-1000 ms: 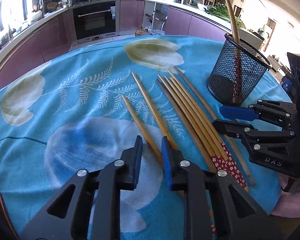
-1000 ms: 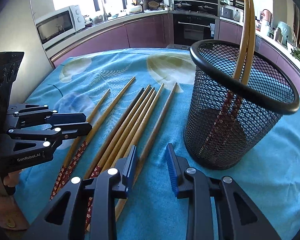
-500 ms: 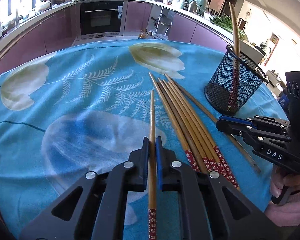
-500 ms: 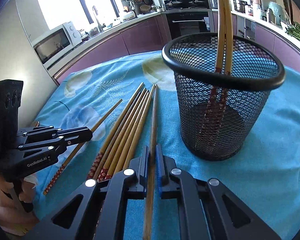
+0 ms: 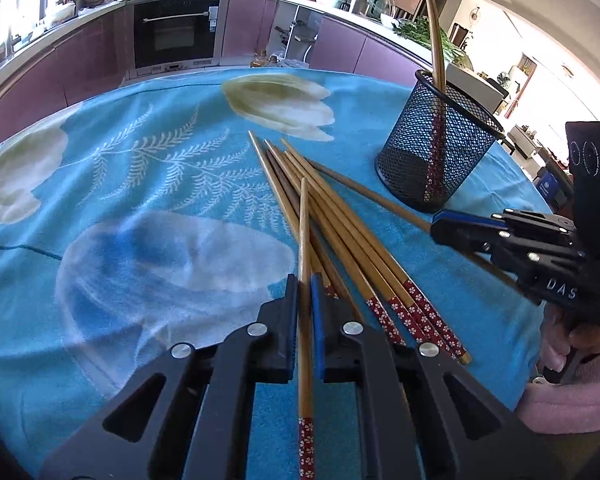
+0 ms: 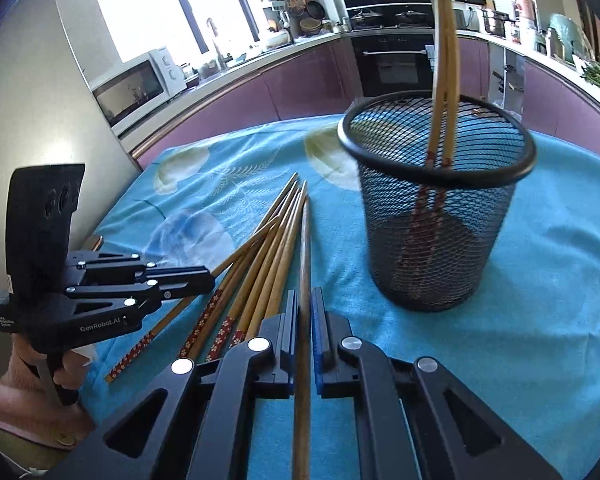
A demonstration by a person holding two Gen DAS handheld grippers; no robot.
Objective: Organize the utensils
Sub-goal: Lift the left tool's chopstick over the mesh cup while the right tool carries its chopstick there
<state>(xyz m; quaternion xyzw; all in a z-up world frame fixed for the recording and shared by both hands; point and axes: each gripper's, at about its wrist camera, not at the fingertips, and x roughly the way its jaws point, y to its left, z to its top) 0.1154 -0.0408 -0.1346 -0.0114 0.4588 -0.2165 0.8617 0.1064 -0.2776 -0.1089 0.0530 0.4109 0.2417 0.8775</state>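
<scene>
Only the right view shows a microwave (image 6: 134, 88); both tongs (image 5: 304, 292) (image 6: 305, 304) pinch chopsticks (image 5: 305, 240) (image 6: 303, 264) over the blue-clothed surface (image 5: 140, 184).

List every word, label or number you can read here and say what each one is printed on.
"DAS": white letters on the side of the right claw, seen from the left wrist; the word may be cut off.
"GenRobot.AI": white letters on the side of the left claw, seen from the right wrist.
A small white label on the rear of the left claw's body: too small to read.
Markings on the microwave and oven: too blurred to read.
</scene>
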